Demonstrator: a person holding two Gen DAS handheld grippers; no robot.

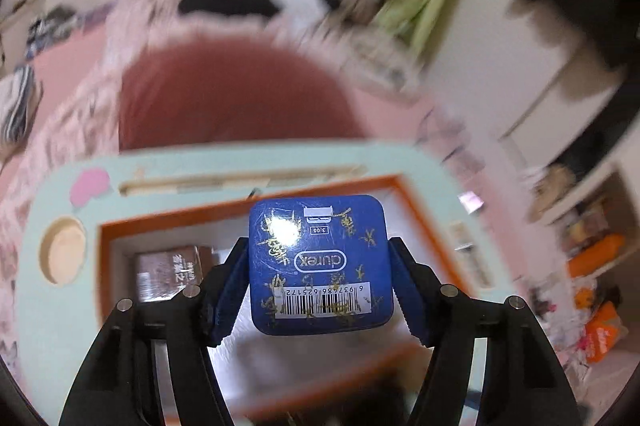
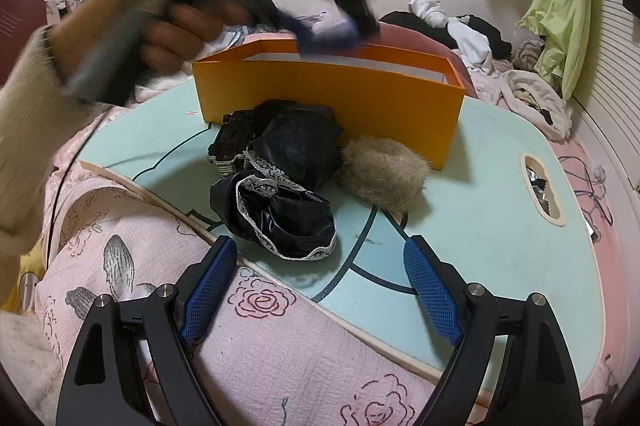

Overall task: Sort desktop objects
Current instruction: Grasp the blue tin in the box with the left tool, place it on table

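- Tin point(image 1: 320, 264): a small blue square tin with round corners sits between the two blue pads of the left gripper point(image 1: 318, 286). The pads press on its two side edges, so the jaws hold it.
- Place: the tin hangs over the open orange box point(image 2: 328, 88), which stands on a pale green lap table point(image 2: 480, 226). A brown carton point(image 1: 168, 276) already lies inside the box.
- Feel: the tin looks hard, smooth and shiny, so it could slip. It is likely light. The flat sides are the best place to hold it, as the pads do now.
- Right gripper point(image 2: 324, 290): its jaws stand wide apart with nothing between them, over the near edge of the table.
- Left to sort: a black cloth with white lace point(image 2: 280, 206), a fluffy tan ball point(image 2: 384, 176) and a black plastic thing point(image 2: 232, 142) lie on the table in front of the box.
- Soft things: the cloth and the ball will squash, so a pinch in the middle should work.
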